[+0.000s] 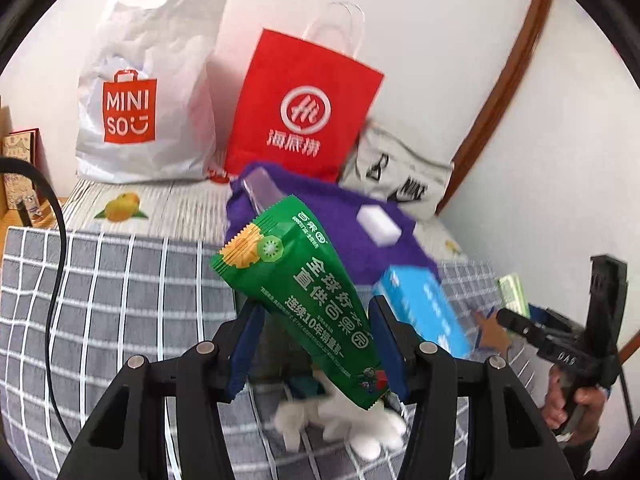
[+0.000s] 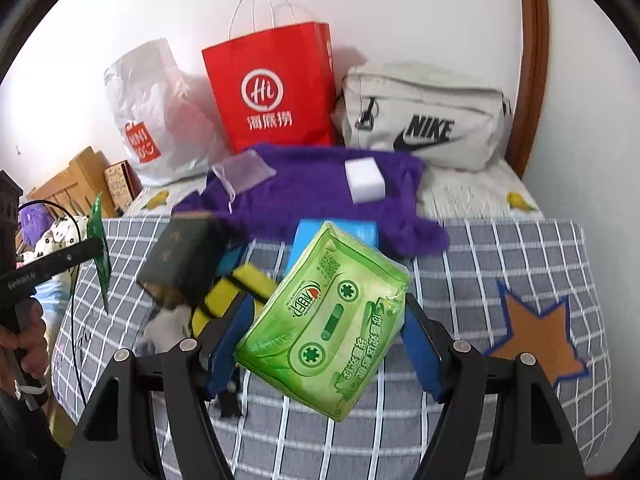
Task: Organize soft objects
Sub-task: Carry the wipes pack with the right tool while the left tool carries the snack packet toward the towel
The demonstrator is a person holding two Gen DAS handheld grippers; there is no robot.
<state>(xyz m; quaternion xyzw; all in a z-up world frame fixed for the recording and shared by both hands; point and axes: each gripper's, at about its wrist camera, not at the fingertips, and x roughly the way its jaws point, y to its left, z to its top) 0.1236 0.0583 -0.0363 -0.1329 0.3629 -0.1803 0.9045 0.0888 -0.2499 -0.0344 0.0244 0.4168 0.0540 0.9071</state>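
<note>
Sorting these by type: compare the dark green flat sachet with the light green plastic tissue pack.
The dark green flat sachet is thin and long; the light green plastic tissue pack is bulky and translucent. The left gripper holds the sachet, the right gripper the pack. Both carry printed text.

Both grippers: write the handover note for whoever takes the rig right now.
Left gripper: shut on a dark green snack pouch, lifted off the bed.
Right gripper: shut on a light green tissue pack, also lifted.
On the purple towel: white sponge, sheer pouch.
At the wall: Miniso bag, red paper bag, Nike bag.
Done: both packs picked up. Left: place them; blue pack and yellow sponge remain.
</note>
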